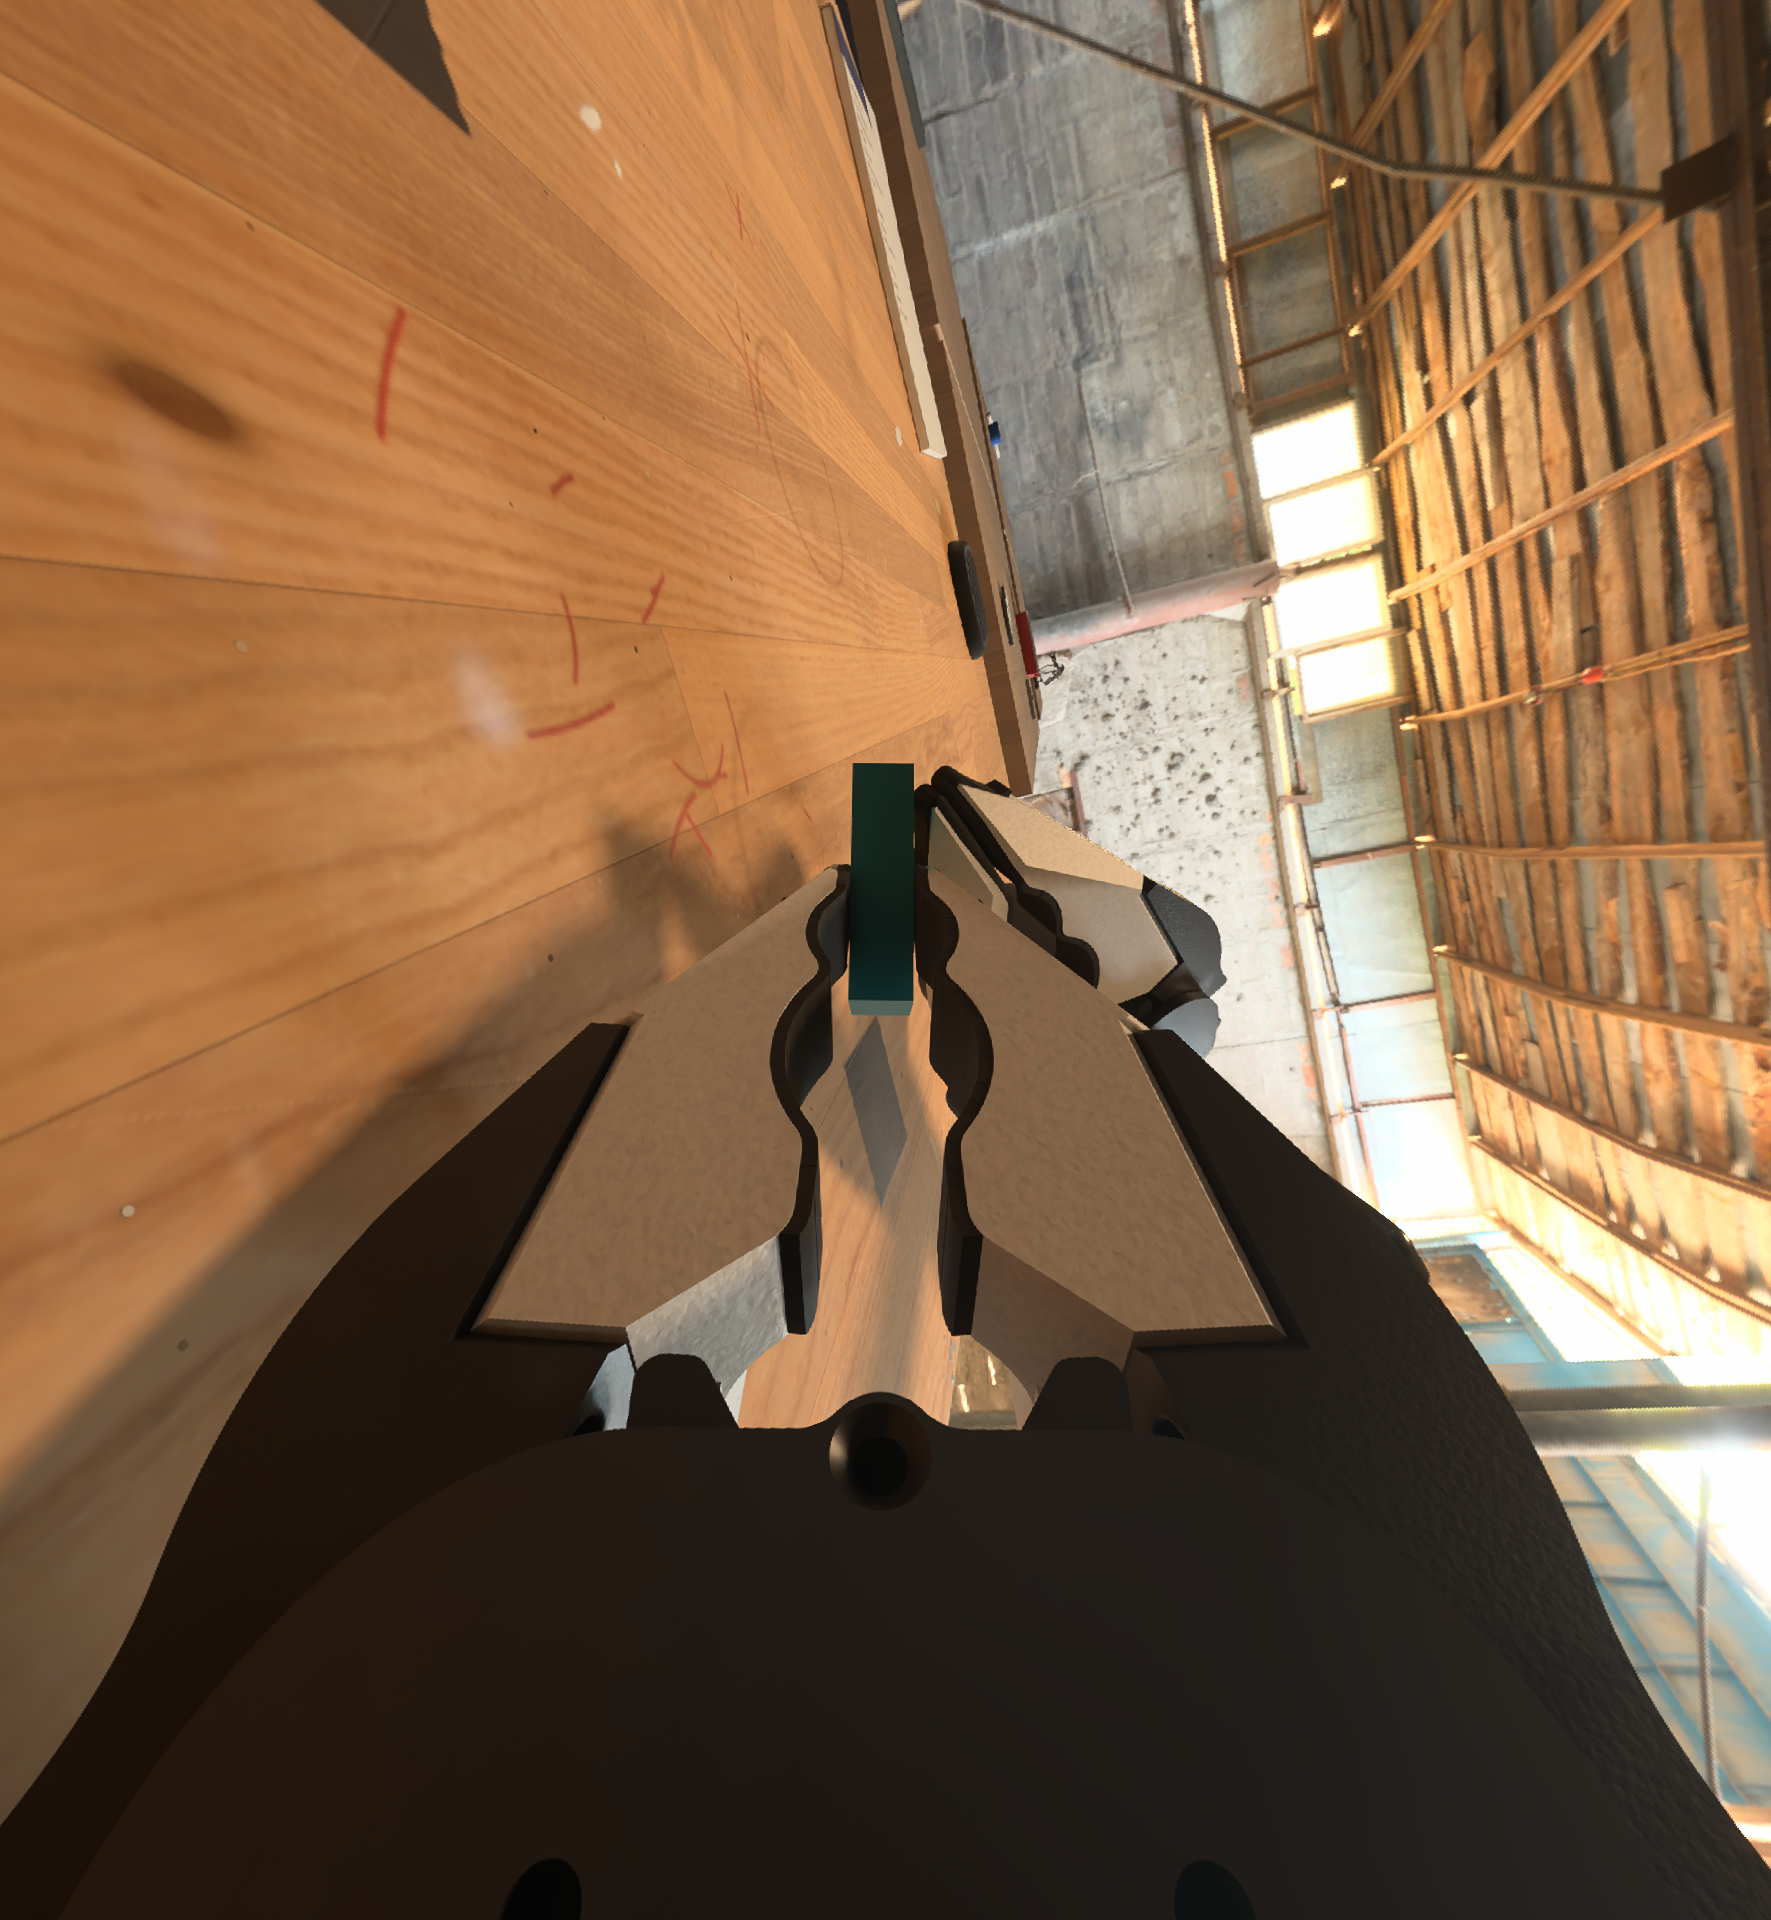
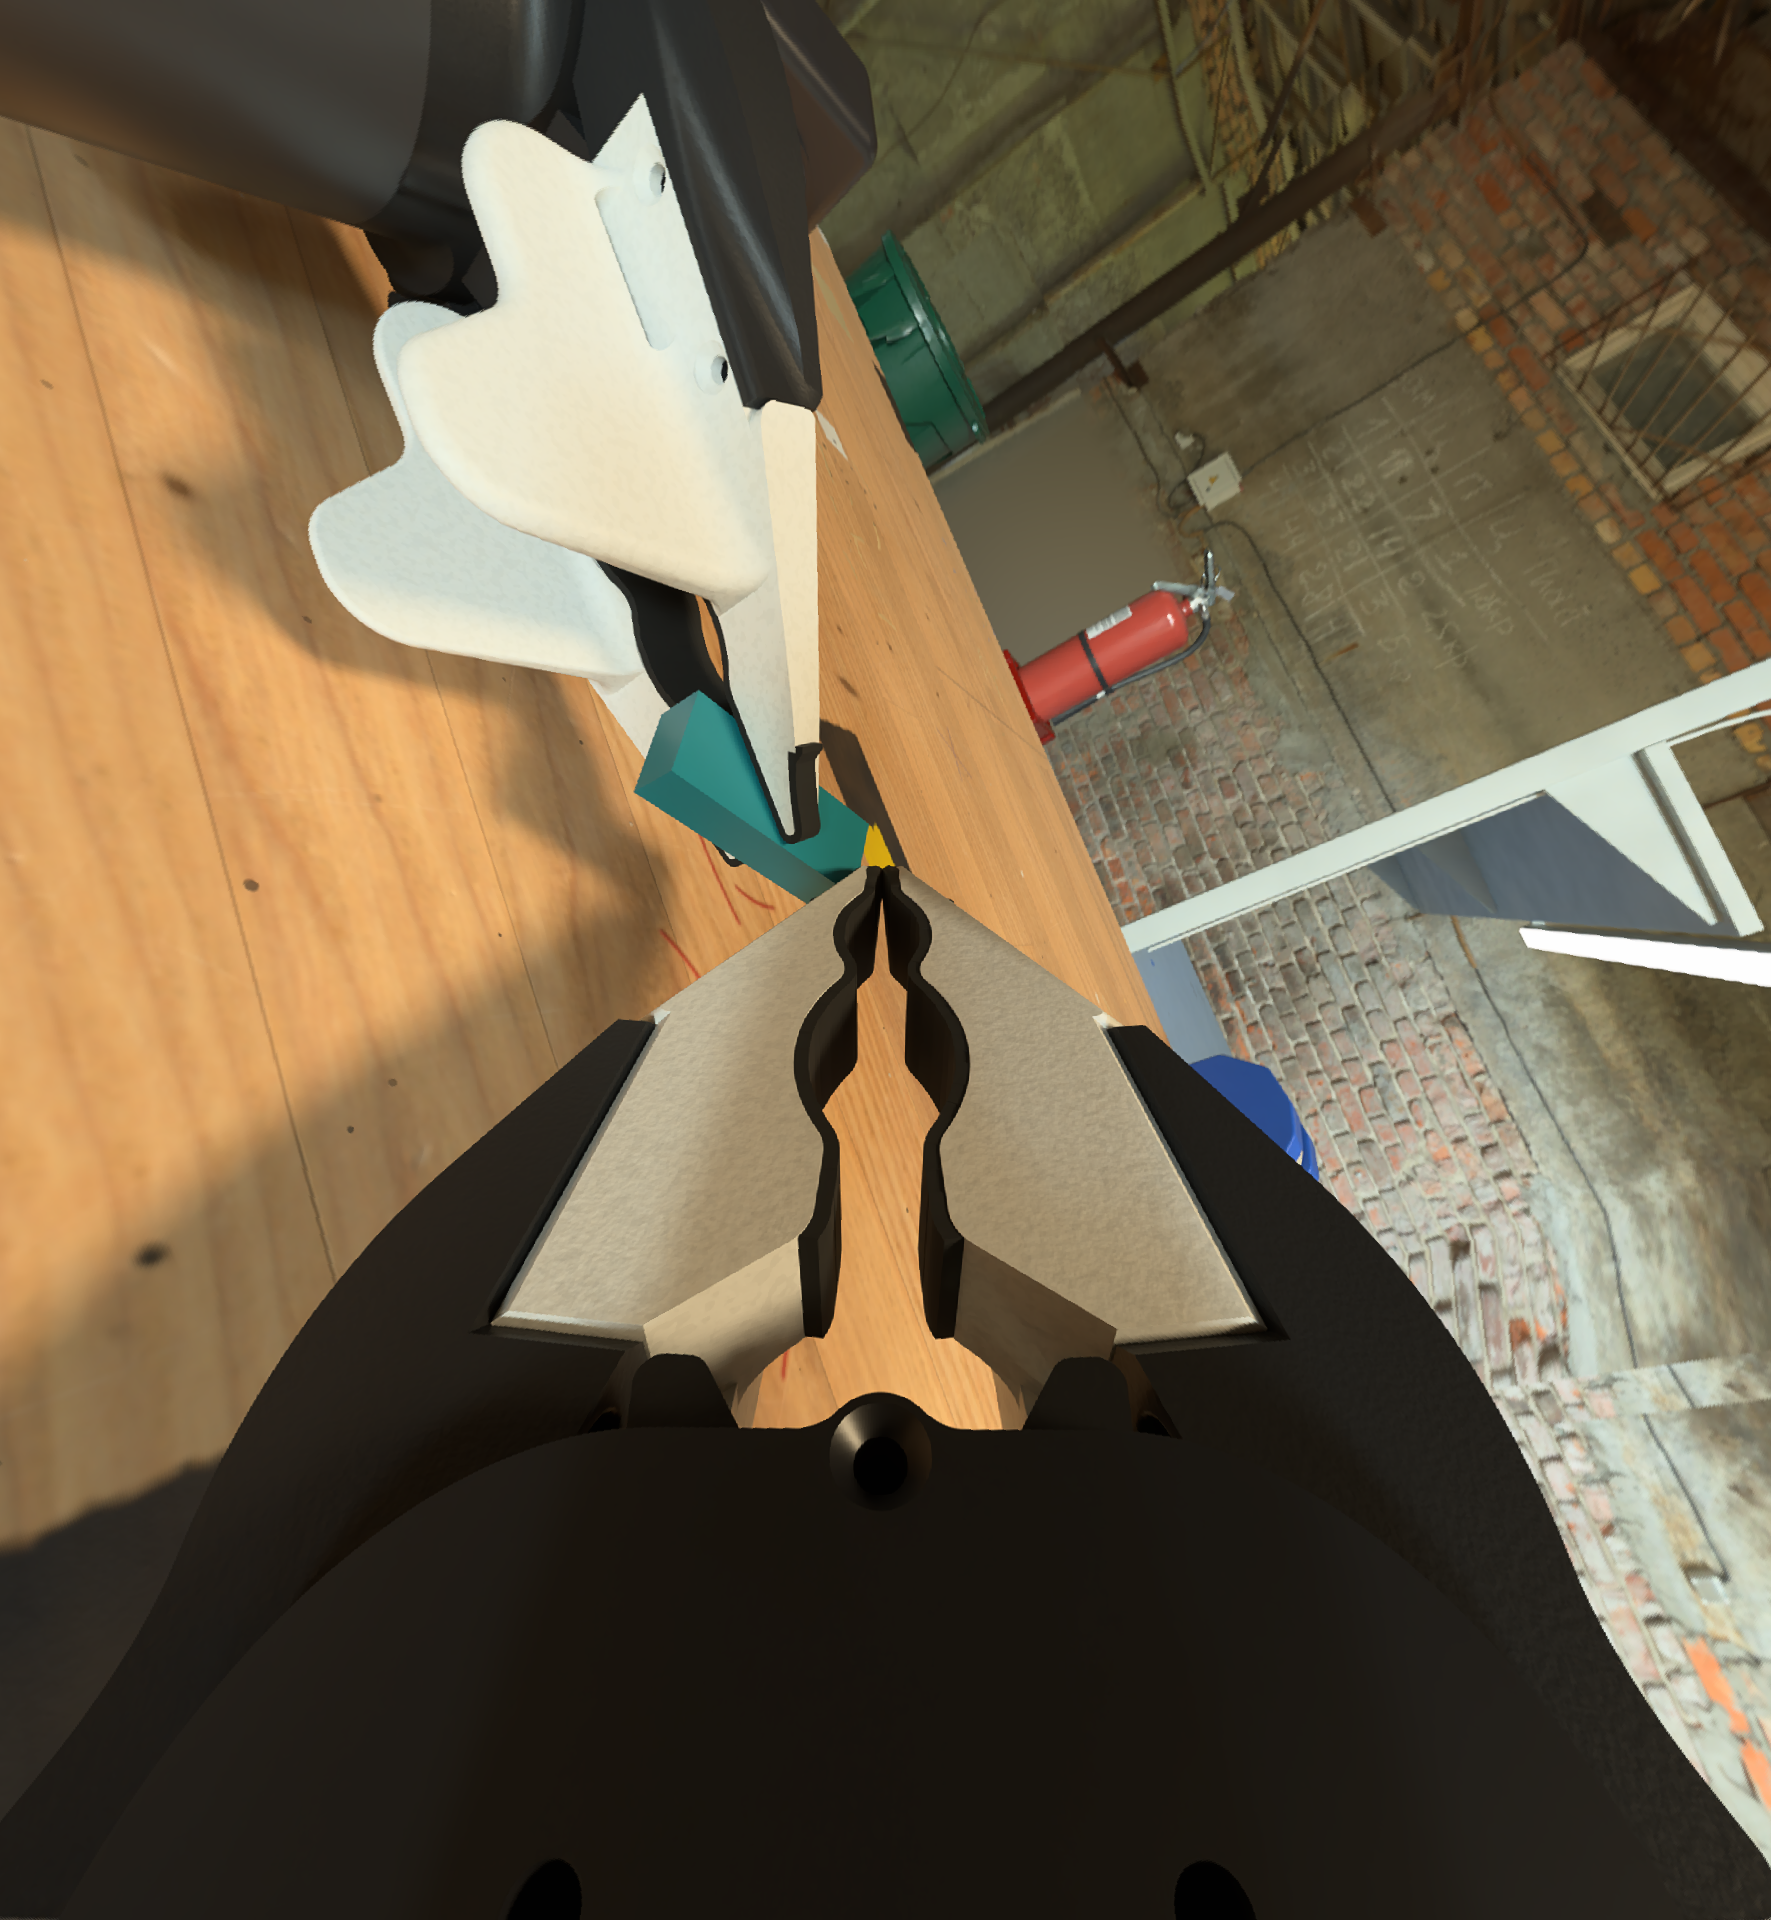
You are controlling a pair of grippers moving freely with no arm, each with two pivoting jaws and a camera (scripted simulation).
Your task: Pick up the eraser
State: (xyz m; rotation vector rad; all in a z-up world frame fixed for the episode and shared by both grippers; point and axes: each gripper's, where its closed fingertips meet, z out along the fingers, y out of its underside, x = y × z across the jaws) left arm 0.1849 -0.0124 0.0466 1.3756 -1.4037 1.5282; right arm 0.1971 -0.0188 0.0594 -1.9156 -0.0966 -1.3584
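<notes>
The eraser (image 1: 881, 831) is a teal block. My left gripper (image 1: 881, 883) is shut on it, and the block stands on edge between the fingertips, close over the wooden table (image 1: 341, 623). In the right wrist view the eraser (image 2: 704, 769) shows tilted in the left gripper (image 2: 756, 800). My right gripper (image 2: 881, 883) is shut, its tips just next to the eraser's end. A small yellow piece (image 2: 876, 847) shows just beyond those tips; I cannot tell whether it is held. The right gripper also shows in the left wrist view (image 1: 1026, 873), beside the eraser.
Red scribbles (image 1: 569, 665) mark the table. Near its far edge lie a flat white board (image 1: 896, 260), a black thing (image 1: 967, 597) and a small red thing (image 1: 1024, 639). Off the table are a green bin (image 2: 912, 343) and a red fire extinguisher (image 2: 1109, 655).
</notes>
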